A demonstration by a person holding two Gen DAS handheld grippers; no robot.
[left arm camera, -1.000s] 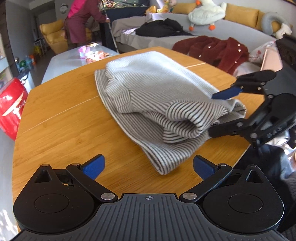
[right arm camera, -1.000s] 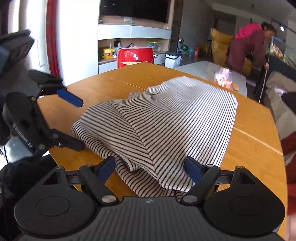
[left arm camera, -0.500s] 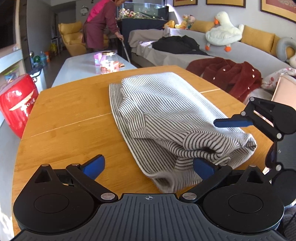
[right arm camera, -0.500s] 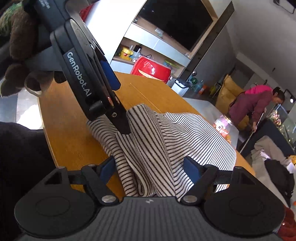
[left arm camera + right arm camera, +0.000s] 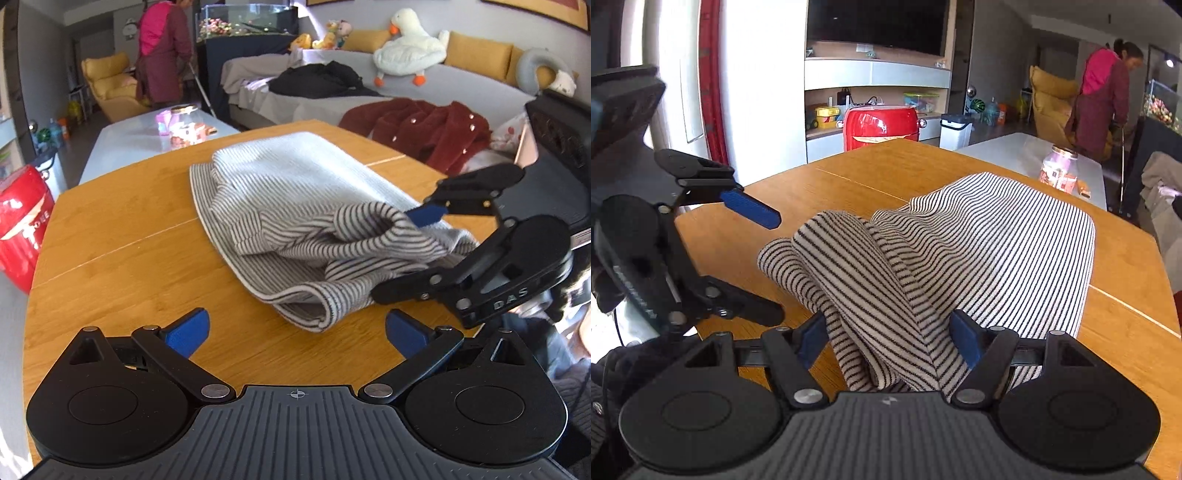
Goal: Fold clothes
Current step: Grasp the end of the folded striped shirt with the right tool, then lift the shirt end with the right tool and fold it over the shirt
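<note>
The striped garment point(image 5: 306, 221) lies on the wooden table point(image 5: 118, 258), a soft ribbed knit in thin dark and pale lines, bunched into rounded rolls near me and smoother toward the far edge. The tabletop is warm, glossy bamboo-coloured board with a pale seam running across it. My grippers are matte black plastic with blue ridged pads.

The cloth is partly folded: a flat body spread across the table's middle, a hemmed edge curled under at the near corner, and a thick tube of fabric humped up on top.

My right gripper point(image 5: 886, 338) reaches in from the table's edge with that humped fold running between its fingers point(image 5: 964, 341); the jaws are fairly wide and the pads look to press the cloth's sides, so I hold a loose bundle of it. In the left wrist view its upper blue pad sits on top of the roll and the lower finger beneath it. My left gripper point(image 5: 295, 330) hangs spread wide above bare wood, just short of the garment's near corner, holding nothing.

Compared with a second ago, my right jaws have narrowed around the fold, and the roll stands higher and more gathered. The left gripper has barely shifted.
</note>
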